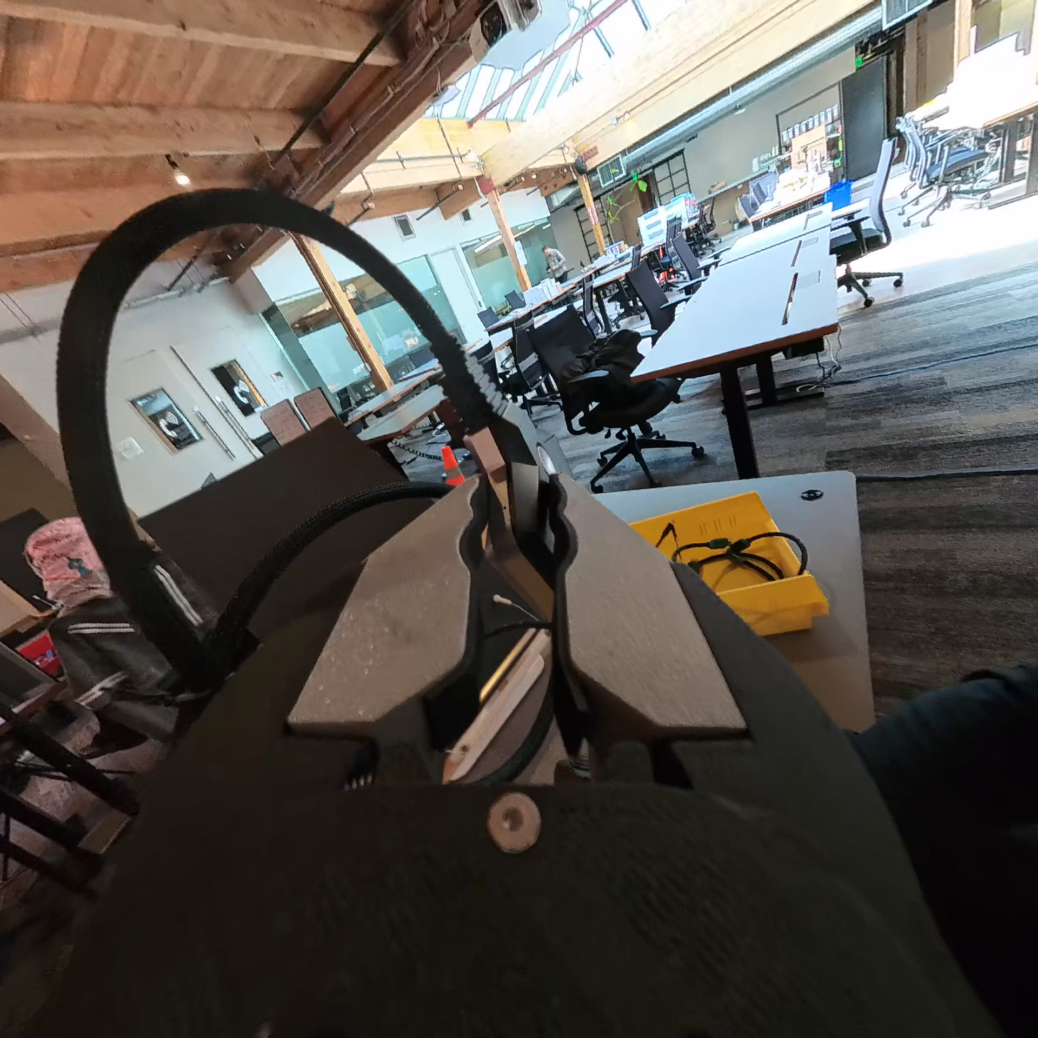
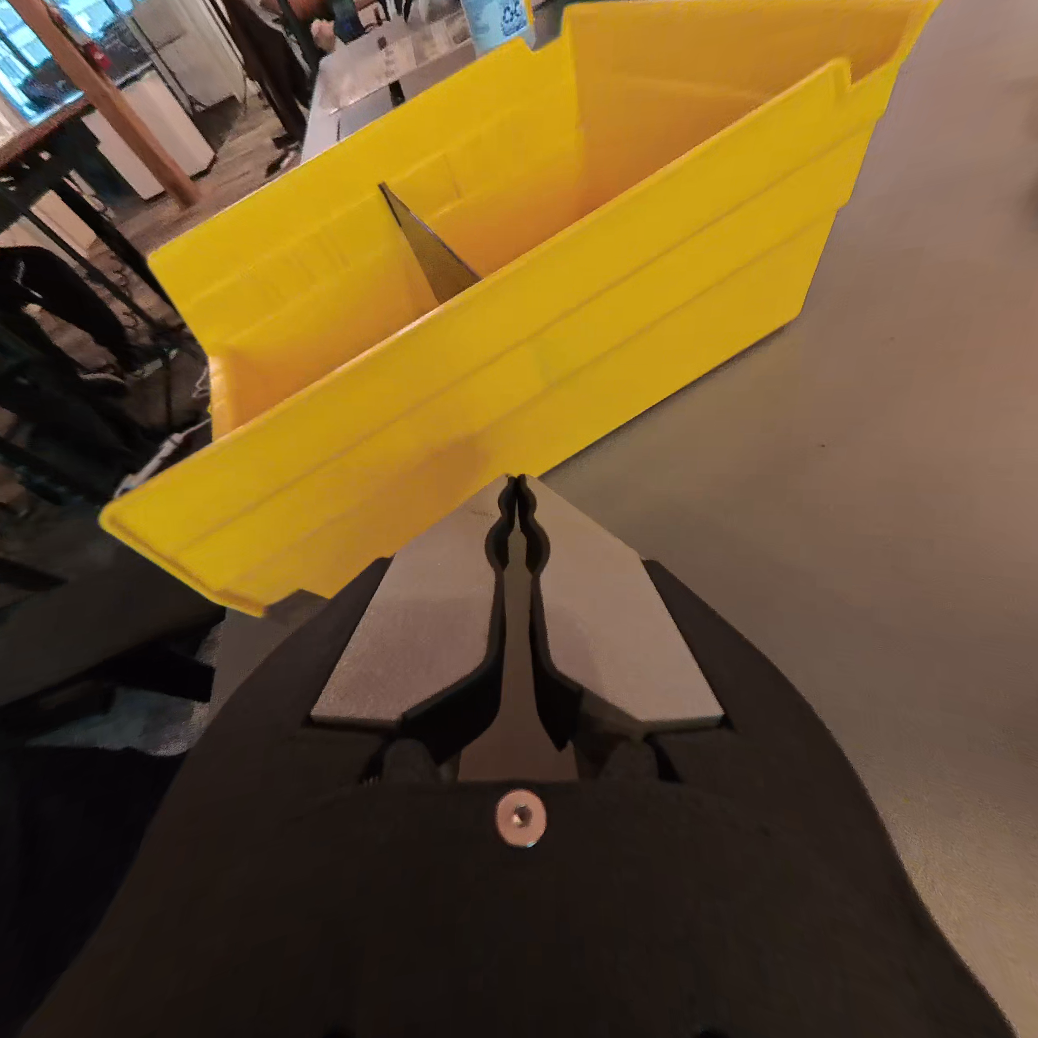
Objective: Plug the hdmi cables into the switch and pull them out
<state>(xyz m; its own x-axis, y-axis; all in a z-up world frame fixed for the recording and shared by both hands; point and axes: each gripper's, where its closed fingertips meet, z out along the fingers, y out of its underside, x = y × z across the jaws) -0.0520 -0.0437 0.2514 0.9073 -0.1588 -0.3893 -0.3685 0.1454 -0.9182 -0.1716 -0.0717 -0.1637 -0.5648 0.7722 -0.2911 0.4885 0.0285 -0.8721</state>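
My left gripper [image 1: 517, 505] is lifted off the table and shut on the dark plug [image 1: 514, 449] of a black braided HDMI cable [image 1: 140, 269]. The cable arcs up from the plug, over to the left and back down beside the gripper. A brownish flat part [image 1: 483, 449] sits against the plug between the fingers; I cannot tell what it is. My right gripper [image 2: 517, 483] is shut, its tips pressed together with nothing between them. It sits low over the grey table [image 2: 842, 393], just short of the near wall of a yellow bin [image 2: 505, 365].
The yellow bin [image 1: 747, 595] stands on the grey table [image 1: 825, 646] and holds a thin black cable with green parts [image 1: 736, 553]. A dark divider [image 2: 432, 253] stands inside the bin. Office desks and chairs [image 1: 618, 404] lie beyond. A dark sleeve [image 1: 955, 786] is at the right. Tip to tip, the grippers are about 45 cm apart.
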